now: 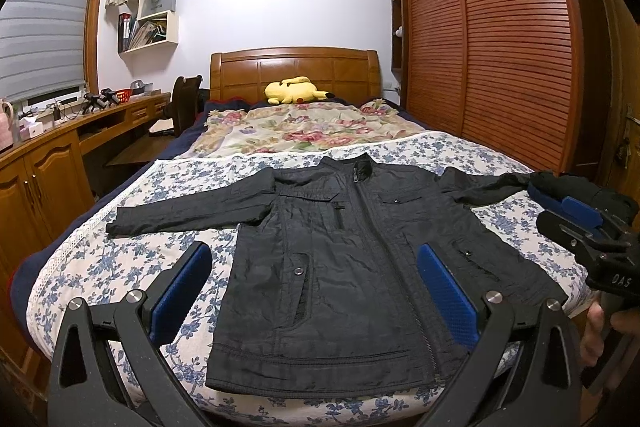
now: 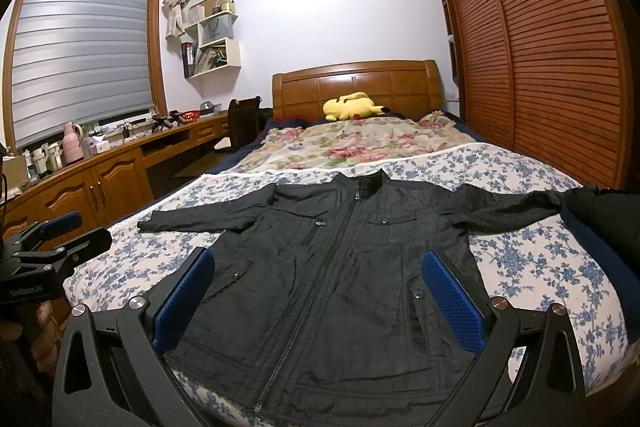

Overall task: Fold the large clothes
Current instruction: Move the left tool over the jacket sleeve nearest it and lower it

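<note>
A black zip jacket [image 1: 332, 251] lies flat and face up on the blue-flowered bedspread [image 1: 120, 267], collar towards the headboard, both sleeves spread out sideways. It also shows in the right wrist view [image 2: 340, 267]. My left gripper [image 1: 316, 267] is open and empty, held above the jacket's lower left part. My right gripper [image 2: 320, 279] is open and empty, held above the jacket's lower middle. The right gripper also appears at the right edge of the left wrist view [image 1: 568, 207], near the far sleeve's cuff. The left gripper appears at the left edge of the right wrist view [image 2: 52, 231].
A floral quilt [image 1: 304, 131] and a yellow plush toy [image 1: 296, 91] lie further up the bed by the wooden headboard [image 1: 296, 67]. A wooden desk [image 1: 60, 139] and a chair [image 1: 184, 107] run along the left. Slatted wardrobe doors [image 1: 500, 47] stand on the right.
</note>
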